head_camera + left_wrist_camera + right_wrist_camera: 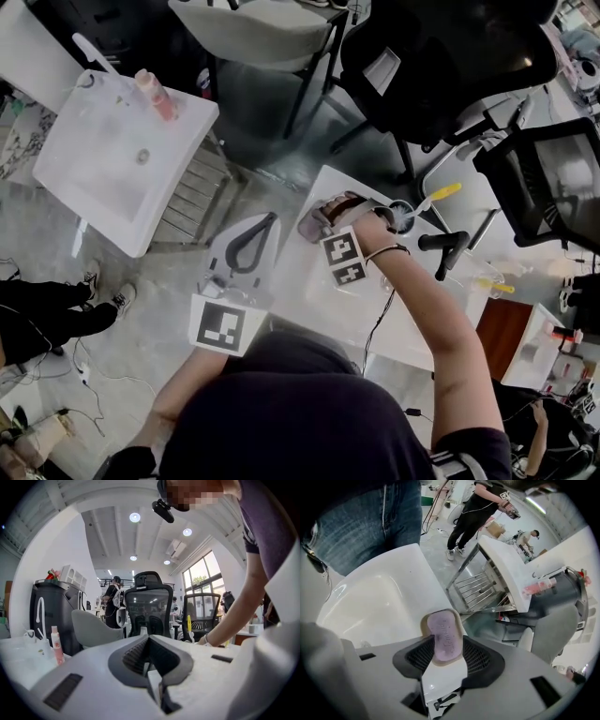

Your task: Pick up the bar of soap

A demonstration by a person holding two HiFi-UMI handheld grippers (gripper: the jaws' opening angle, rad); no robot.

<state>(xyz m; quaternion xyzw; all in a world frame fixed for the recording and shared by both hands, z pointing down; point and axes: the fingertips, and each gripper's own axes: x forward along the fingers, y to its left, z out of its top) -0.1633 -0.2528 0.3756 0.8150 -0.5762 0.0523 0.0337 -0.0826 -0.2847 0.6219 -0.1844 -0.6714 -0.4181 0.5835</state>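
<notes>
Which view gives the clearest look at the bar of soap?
The right gripper view: the purple bar of soap fills the centre, lying in its beige dish between the right tongs' open jaws. The head view shows it only small, partly behind the right tongs. The left gripper view does not show it.

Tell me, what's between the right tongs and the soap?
Nothing. The right gripper view shows the right gripper's open tongs flanking the soap in its beige dish.
</notes>
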